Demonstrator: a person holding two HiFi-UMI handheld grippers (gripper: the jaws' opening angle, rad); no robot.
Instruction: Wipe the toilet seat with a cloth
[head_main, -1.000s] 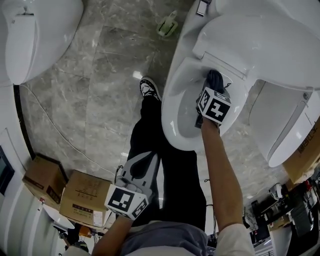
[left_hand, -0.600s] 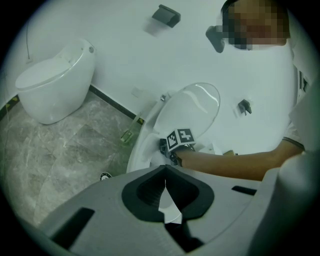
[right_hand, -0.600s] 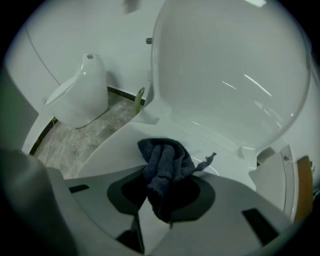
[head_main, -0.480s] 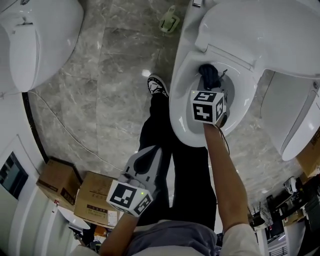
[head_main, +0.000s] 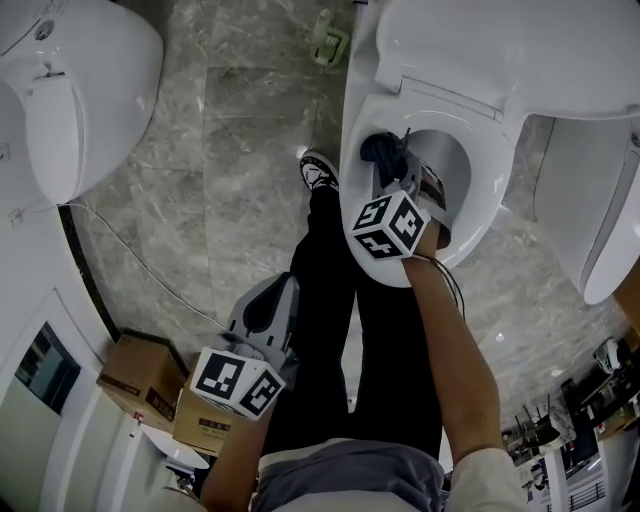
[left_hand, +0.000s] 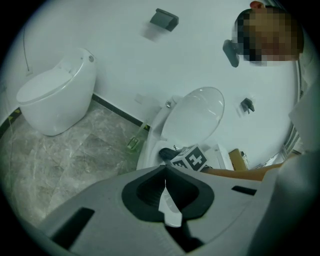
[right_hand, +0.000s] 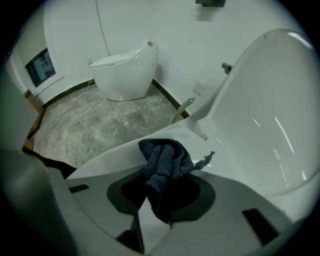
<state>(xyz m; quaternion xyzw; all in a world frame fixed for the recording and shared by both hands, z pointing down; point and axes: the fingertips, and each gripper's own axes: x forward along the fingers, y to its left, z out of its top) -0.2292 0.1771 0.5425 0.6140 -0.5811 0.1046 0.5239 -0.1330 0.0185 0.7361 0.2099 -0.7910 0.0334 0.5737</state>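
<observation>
Standing over the toilet (head_main: 348, 200), the person has only the right arm reaching in to work. The raised lid (head_main: 500, 50) is at the far end. Below it the toilet seat (head_main: 488, 190) is an oval ring whose long way runs from the hinge straight back toward the person's legs.

The left tool (head_main: 280, 292) hangs by the left thigh, well apart from the toilet. Its jaws are closed together with nothing between them, so it plays no part here. The right tool (head_main: 398, 178) is by far the nearer one. It points steeply down at the rear of the ring, and its jaws are clamped on a dark blue cloth (right_hand: 165, 167).

The bunched end of the cloth sticks out past the jaw tips. In the right gripper view it lies on the white seat surface just beside the hinge, on the person's left side of the opening. I judge it to be touching the seat, though the folds cover the contact itself.

From the cloth, the bulk of the ring lies toward the person: along the left limb, round the front lip under the tool's marker cube, and up the right limb. The coming stroke, as I judge it, calls for dragging the wad along that curve, not across the opening. The wrist should turn as it goes so that the cloth sits flat on the rim. The likely slip is inward, off the ring's inner edge and into the bowl.
</observation>
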